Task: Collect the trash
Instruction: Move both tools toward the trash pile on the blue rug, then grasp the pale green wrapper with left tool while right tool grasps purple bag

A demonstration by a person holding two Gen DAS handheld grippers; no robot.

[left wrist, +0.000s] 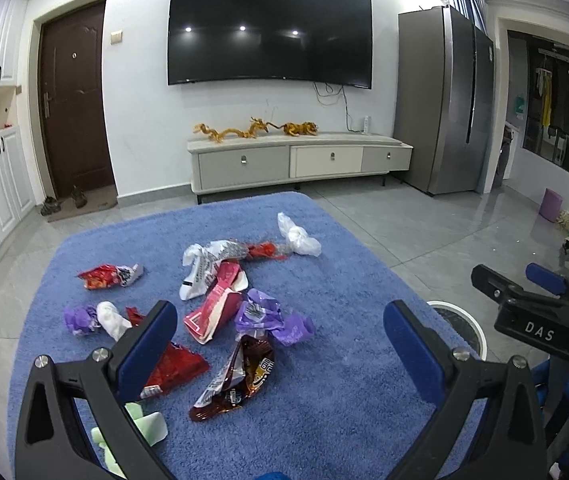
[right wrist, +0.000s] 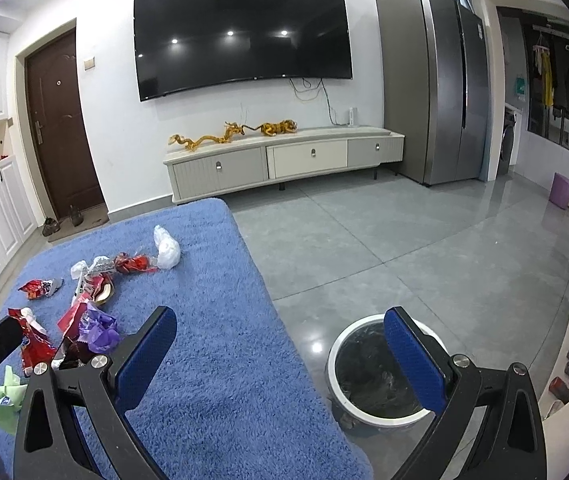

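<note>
Several crumpled wrappers lie on a blue fluffy cloth (left wrist: 324, 380): a brown one (left wrist: 240, 380), a purple one (left wrist: 272, 316), a red-and-white one (left wrist: 216, 308), a red one (left wrist: 108, 276), a white plastic bag (left wrist: 298, 236). My left gripper (left wrist: 280, 344) is open and empty, held above the brown and purple wrappers. My right gripper (right wrist: 280, 348) is open and empty, over the cloth's right edge, beside a round bin (right wrist: 380, 380) with a black liner on the floor. The wrappers also show at the left of the right wrist view (right wrist: 100, 328).
The cloth-covered surface (right wrist: 224, 360) ends at its right edge next to the bin. Grey tiled floor (right wrist: 404, 248) lies beyond, with a TV cabinet (right wrist: 284, 160), a fridge (right wrist: 436, 84) and a purple stool (right wrist: 560, 190). Green paper scraps (left wrist: 140, 428) lie near the left gripper.
</note>
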